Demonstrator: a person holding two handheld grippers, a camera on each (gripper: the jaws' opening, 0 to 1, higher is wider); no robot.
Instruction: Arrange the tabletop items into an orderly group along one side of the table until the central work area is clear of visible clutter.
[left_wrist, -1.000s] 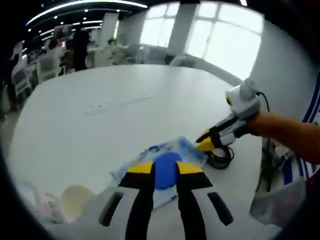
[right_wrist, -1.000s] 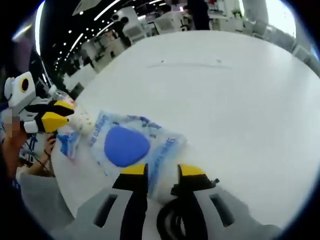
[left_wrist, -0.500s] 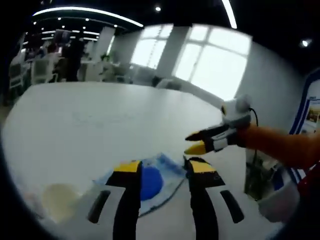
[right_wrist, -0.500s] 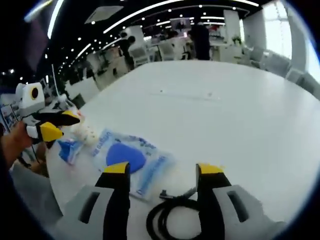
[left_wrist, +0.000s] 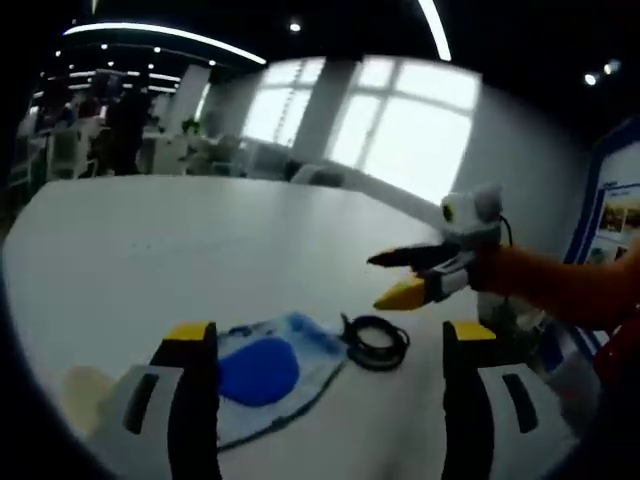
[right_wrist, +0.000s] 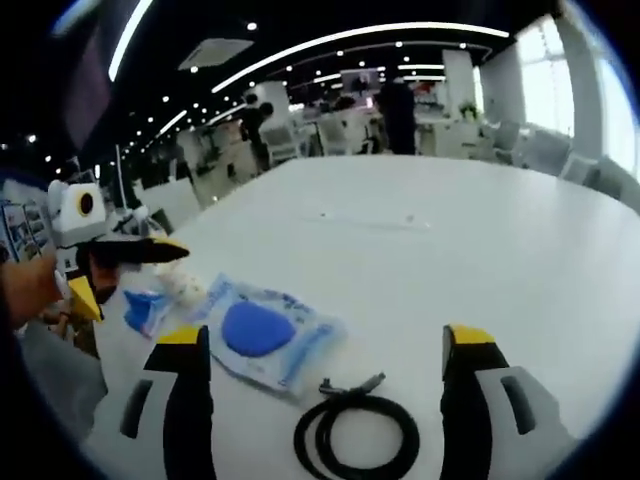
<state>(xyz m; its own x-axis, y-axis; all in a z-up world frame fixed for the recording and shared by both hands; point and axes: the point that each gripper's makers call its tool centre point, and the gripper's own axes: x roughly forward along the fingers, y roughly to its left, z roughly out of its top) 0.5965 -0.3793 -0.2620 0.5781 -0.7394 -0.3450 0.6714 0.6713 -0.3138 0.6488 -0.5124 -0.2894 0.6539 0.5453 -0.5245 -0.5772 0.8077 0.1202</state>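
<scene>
Black coiled cable (right_wrist: 355, 437) lies on the table (right_wrist: 480, 250) between the right gripper (right_wrist: 335, 350)'s wide-open, empty jaws, beside the blue wipes pack (right_wrist: 268, 335); left gripper (left_wrist: 330, 345) equally spread, empty

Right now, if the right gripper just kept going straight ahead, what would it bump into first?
Probably the coiled black cable, lying on the white table between the open right gripper jaws, though depth is hard to judge.

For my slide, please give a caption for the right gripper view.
Open right tongs above a coiled cable and blue wipes pack on a white table.
</scene>
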